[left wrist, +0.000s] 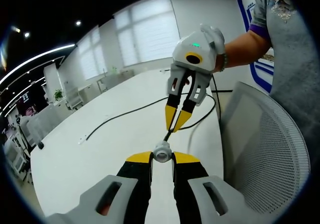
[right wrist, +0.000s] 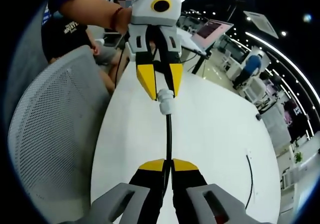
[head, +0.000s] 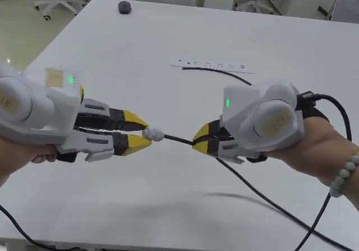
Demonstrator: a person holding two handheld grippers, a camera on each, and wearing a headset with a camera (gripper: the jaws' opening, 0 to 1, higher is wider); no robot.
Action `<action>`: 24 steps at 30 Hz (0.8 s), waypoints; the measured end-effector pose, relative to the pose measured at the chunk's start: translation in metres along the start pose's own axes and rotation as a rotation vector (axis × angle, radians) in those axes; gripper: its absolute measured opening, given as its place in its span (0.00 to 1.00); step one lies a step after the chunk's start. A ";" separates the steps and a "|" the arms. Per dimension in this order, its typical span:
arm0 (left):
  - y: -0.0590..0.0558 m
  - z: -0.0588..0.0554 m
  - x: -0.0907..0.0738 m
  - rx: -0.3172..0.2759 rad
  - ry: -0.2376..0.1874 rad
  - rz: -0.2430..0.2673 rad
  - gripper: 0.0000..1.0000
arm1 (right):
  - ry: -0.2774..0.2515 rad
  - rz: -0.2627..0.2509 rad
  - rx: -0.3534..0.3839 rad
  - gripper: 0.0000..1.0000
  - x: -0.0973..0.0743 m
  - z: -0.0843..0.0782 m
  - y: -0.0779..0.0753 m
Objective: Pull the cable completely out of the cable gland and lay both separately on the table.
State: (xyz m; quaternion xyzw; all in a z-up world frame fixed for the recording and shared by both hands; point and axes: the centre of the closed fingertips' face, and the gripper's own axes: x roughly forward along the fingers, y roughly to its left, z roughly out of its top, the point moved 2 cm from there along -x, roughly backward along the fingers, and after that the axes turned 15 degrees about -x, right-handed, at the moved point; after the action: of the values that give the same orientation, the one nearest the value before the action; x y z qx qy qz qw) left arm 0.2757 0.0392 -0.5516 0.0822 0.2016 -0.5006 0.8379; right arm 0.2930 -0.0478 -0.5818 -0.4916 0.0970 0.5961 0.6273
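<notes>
Left hand-held gripper (left wrist: pixel 162 159) clamps cable gland (right wrist: pixel 164 101); right hand-held gripper (right wrist: pixel 168 165) clamps cable (head: pixel 178 140). Cable axis straight between both.

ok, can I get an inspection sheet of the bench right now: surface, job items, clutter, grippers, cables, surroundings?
Surface: white table, bare near the grippers.
Job's things: white cable gland with black cable threaded through it, both held above the table.
Clutter: power strip, mouse toward the far end.
Grippers: left gripper shut on the cable gland; right gripper shut on the cable beside it.
Cables: cable tail runs from the right gripper toward the near edge.
Surroundings: office chairs beyond the table.
</notes>
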 end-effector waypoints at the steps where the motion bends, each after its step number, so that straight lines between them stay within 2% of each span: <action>1: 0.000 0.000 0.001 0.001 0.002 0.002 0.15 | 0.000 -0.003 0.000 0.00 0.000 0.000 -0.001; 7: 0.003 0.001 0.003 -0.009 -0.009 0.014 0.15 | 0.001 -0.008 0.009 0.00 0.000 -0.003 -0.004; 8: 0.004 0.002 0.003 -0.012 -0.014 0.018 0.15 | 0.009 -0.009 0.007 0.00 0.000 -0.005 -0.004; 10: 0.008 0.004 0.001 -0.021 -0.024 0.027 0.15 | 0.064 -0.010 -0.004 0.00 0.000 -0.018 -0.006; 12: 0.012 0.005 -0.002 -0.042 -0.036 0.032 0.15 | 0.059 -0.005 0.011 0.00 0.000 -0.023 -0.006; 16: 0.016 0.002 -0.003 -0.043 -0.025 0.044 0.15 | 0.072 -0.007 0.016 0.00 -0.001 -0.031 -0.008; 18: 0.017 -0.001 0.000 -0.040 -0.013 0.050 0.15 | 0.076 -0.021 0.045 0.00 -0.001 -0.035 -0.014; 22: 0.019 -0.006 0.011 -0.040 0.008 0.060 0.15 | 0.086 -0.039 0.070 0.00 0.003 -0.042 -0.024; 23: 0.021 -0.010 0.016 -0.025 0.034 0.074 0.15 | 0.086 -0.040 0.074 0.00 0.004 -0.044 -0.026; 24: 0.021 -0.011 0.019 -0.027 0.036 0.072 0.15 | 0.085 -0.045 0.085 0.00 0.007 -0.046 -0.030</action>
State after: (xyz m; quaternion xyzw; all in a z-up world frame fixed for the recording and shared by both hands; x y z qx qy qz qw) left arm 0.2992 0.0376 -0.5710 0.0873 0.2204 -0.4656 0.8527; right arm 0.3413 -0.0712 -0.5943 -0.4914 0.1376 0.5557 0.6563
